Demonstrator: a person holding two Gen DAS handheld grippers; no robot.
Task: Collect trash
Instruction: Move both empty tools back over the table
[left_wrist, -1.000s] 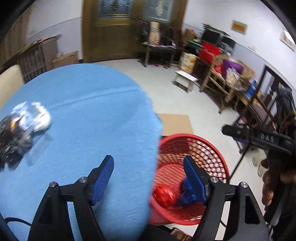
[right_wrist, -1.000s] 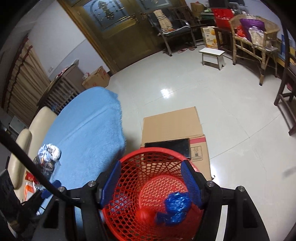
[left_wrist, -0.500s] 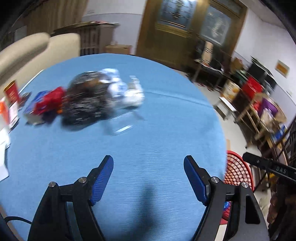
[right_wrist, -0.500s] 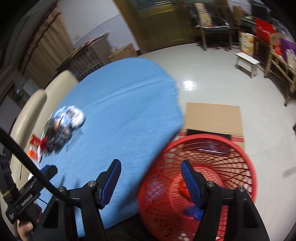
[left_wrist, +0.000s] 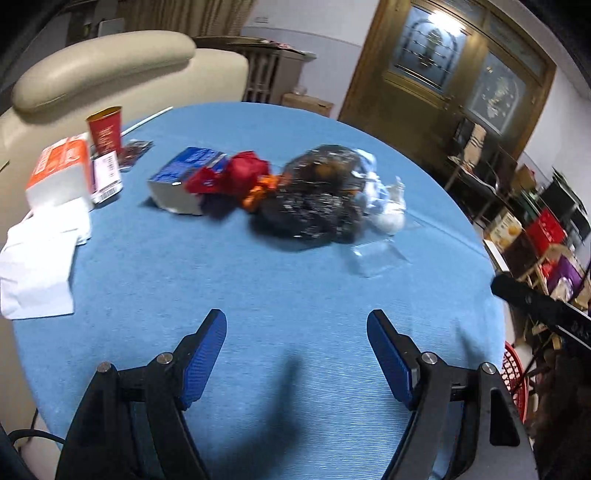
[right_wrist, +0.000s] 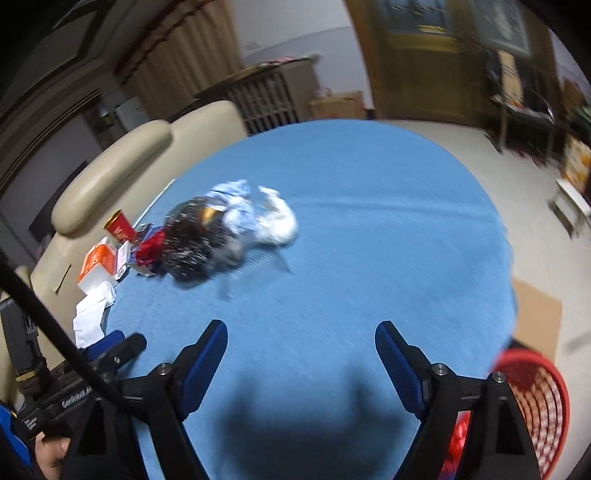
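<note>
Trash lies in a heap on the round blue table (left_wrist: 295, 295): a dark crumpled bag (left_wrist: 314, 199), white crumpled plastic (left_wrist: 388, 210), a clear wrapper (left_wrist: 376, 254), a red wrapper (left_wrist: 240, 175) and a blue box (left_wrist: 188, 177). My left gripper (left_wrist: 297, 354) hovers open over bare cloth, well short of the heap, with nothing between its fingers. My right gripper (right_wrist: 301, 360) is over the table too, its jaws opening and empty; the dark bag (right_wrist: 195, 236) and white plastic (right_wrist: 277, 221) lie far ahead to its left. The red mesh basket (right_wrist: 535, 398) stands on the floor at the lower right.
An orange-and-white box (left_wrist: 61, 173), a red cup (left_wrist: 105, 129) and white paper (left_wrist: 37, 269) sit at the table's left. A cream sofa (left_wrist: 110, 74) stands behind. A flat cardboard sheet (right_wrist: 535, 317) lies on the floor by the basket. Furniture crowds the far right wall.
Both grippers swung left from over the red basket to over the table, so the trash heap now lies ahead. The right gripper's jaws have spread wider.
</note>
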